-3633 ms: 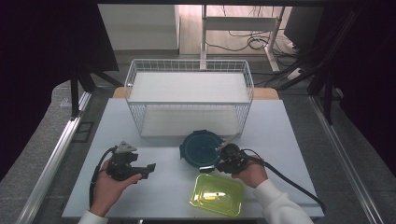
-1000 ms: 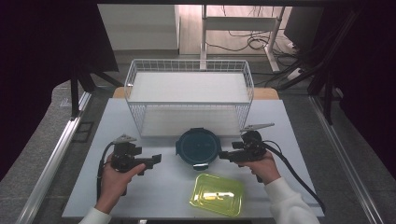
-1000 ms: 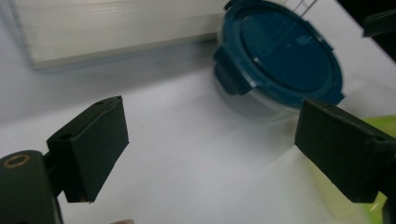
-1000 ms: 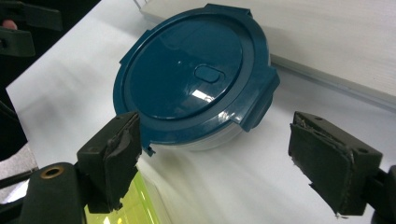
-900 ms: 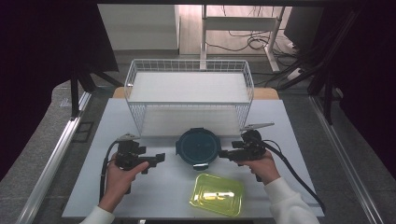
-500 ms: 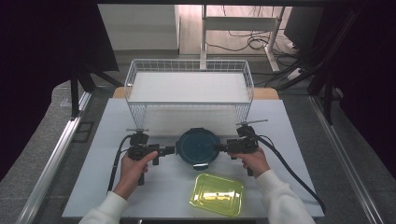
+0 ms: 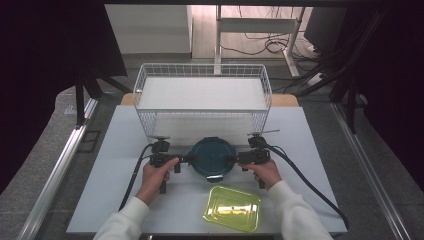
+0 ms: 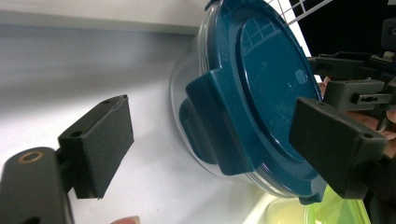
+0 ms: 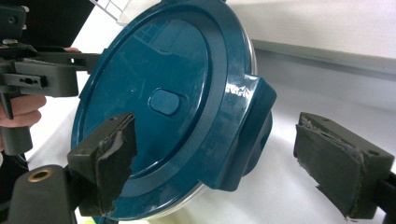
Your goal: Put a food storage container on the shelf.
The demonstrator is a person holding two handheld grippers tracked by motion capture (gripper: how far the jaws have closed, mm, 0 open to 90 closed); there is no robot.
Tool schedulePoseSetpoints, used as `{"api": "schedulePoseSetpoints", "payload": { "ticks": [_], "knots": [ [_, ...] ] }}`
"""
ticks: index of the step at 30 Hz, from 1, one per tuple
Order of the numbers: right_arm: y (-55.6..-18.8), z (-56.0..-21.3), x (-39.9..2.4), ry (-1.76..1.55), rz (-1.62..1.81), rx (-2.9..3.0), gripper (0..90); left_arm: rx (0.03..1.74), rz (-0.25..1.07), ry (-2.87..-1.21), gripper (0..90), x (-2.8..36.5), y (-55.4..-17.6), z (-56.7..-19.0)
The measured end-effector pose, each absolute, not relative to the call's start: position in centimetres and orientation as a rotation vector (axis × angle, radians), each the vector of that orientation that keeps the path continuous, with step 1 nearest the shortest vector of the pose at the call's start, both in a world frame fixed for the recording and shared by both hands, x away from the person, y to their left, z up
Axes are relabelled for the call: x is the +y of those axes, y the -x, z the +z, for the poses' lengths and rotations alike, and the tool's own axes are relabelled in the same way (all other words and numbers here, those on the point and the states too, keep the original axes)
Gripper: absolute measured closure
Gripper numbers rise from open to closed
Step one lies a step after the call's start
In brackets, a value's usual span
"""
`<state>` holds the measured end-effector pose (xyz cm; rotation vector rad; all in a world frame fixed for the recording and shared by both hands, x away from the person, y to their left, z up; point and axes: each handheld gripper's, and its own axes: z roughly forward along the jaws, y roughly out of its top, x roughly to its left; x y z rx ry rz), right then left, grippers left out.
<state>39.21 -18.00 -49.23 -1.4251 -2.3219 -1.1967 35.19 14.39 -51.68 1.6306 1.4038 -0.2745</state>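
Fingers on both sides stand spread, nothing pinched yet. Left gripper (image 7: 186, 159) comes in from the left of centre in the high view, right gripper (image 7: 235, 159) from the right, and the round container (image 7: 212, 157) sits between them on the white table (image 7: 125, 150), just in front of the wire basket (image 7: 202, 92).

In the left gripper view the dark blue lid (image 8: 261, 93) has a clip (image 8: 212, 121) folded down over the clear rim, right between the two black pads (image 8: 100, 144). The right gripper view shows the same on its side, with the opposite clip (image 9: 247, 130) sitting in the gap.

Judging from this, the job is to take hold at the two clips. To do it well, each pair of pads should come in a touch further so the clip sits squarely between them. Both sides should close together and evenly, or the container will likely skid sideways. Any lift wants to stay level, clear of the green tray (image 7: 232, 208) lying just below in the frame.
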Motion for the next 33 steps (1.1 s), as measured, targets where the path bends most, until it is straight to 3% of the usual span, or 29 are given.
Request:
{"api": "schedulePoseSetpoints", "payload": {
  "ticks": [16,33],
  "knots": [
    [-39.5,-50.1,-17.5,1.427,-1.180,-2.200,20.6,1.367,-0.428,-1.588,30.9,13.3,-35.5,-52.6],
    [-39.5,-49.6,-17.8,1.519,-1.154,-2.087,31.6,1.400,-0.433,-1.567,34.3,13.3,-35.3,-52.2]
  ]
}}
